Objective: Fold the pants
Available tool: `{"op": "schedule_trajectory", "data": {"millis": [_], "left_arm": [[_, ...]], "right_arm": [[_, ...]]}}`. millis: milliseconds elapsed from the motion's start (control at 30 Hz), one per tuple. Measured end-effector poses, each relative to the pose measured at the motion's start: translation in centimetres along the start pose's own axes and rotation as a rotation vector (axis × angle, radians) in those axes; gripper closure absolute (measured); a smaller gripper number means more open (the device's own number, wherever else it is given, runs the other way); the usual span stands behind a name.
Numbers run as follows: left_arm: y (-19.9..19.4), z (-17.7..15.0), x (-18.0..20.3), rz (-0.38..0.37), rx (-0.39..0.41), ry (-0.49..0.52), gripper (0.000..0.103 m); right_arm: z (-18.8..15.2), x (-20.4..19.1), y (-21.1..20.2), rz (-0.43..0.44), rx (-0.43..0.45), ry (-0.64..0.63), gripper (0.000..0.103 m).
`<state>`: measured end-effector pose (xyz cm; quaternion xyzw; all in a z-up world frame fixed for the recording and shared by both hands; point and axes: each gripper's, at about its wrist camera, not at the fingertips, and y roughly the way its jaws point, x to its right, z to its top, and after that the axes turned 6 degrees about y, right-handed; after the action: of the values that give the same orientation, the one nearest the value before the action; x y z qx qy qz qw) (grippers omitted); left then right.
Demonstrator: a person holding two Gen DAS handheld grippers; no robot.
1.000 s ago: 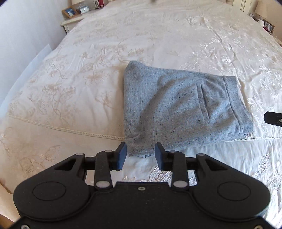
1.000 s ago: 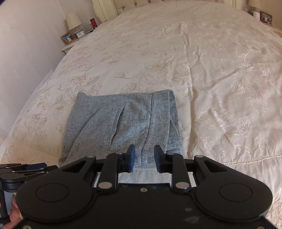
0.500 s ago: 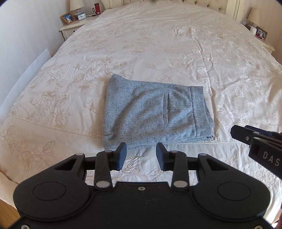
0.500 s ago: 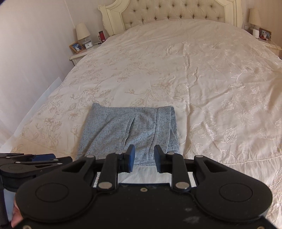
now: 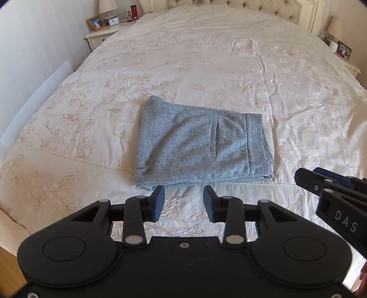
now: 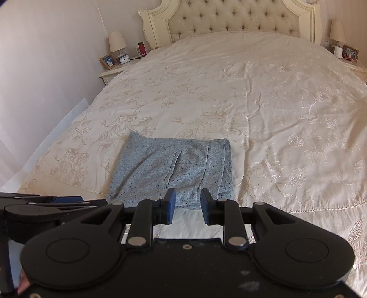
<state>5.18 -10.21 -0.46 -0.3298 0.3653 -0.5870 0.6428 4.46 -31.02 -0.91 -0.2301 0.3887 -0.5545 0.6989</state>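
Grey speckled pants (image 5: 201, 146) lie folded into a compact rectangle near the foot of the bed, waistband to the right; they also show in the right wrist view (image 6: 174, 172). My left gripper (image 5: 184, 201) is open and empty, held back from the pants' near edge. My right gripper (image 6: 187, 206) is open and empty, also short of the near edge. The right gripper shows at the right edge of the left wrist view (image 5: 332, 192); the left gripper shows at the left edge of the right wrist view (image 6: 45, 206).
A cream embroidered bedspread (image 6: 263, 114) covers the bed. A tufted headboard (image 6: 229, 20) stands at the far end. Nightstands with lamps and photo frames stand on the left (image 6: 114, 59) and right (image 6: 344, 50). A wall runs along the left.
Both grippers have pulled back and up from the folded pants, so more of the bed and the headboard shows. The pants have not moved. Both grippers stay open.
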Motion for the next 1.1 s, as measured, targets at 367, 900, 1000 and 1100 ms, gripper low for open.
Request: {"op": "schedule_trajectory", "data": {"millis": [367,900,1000,1100], "left_arm": [[-0.03,-0.49,-0.05,0.007,-0.008,-0.010,0.057],[-0.16,-0.67,-0.46,0.009,-0.008,-0.006,0.057],[-0.14,-0.66,-0.57,0.006,-0.009,-0.009,0.057],[-0.05,-0.71,-0.57,0.004,-0.012,-0.004,0.057]], "right_arm": [[-0.27,-0.01,-0.44,0.008,0.003,-0.012,0.076],[-0.54,-0.28,-0.58,0.007,0.005,-0.018,0.076],[-0.61,-0.33,-0.48,0.010,0.001,-0.020,0.076],[-0.62,-0.31,-0.42,0.012,-0.002,-0.024,0.076]]}}
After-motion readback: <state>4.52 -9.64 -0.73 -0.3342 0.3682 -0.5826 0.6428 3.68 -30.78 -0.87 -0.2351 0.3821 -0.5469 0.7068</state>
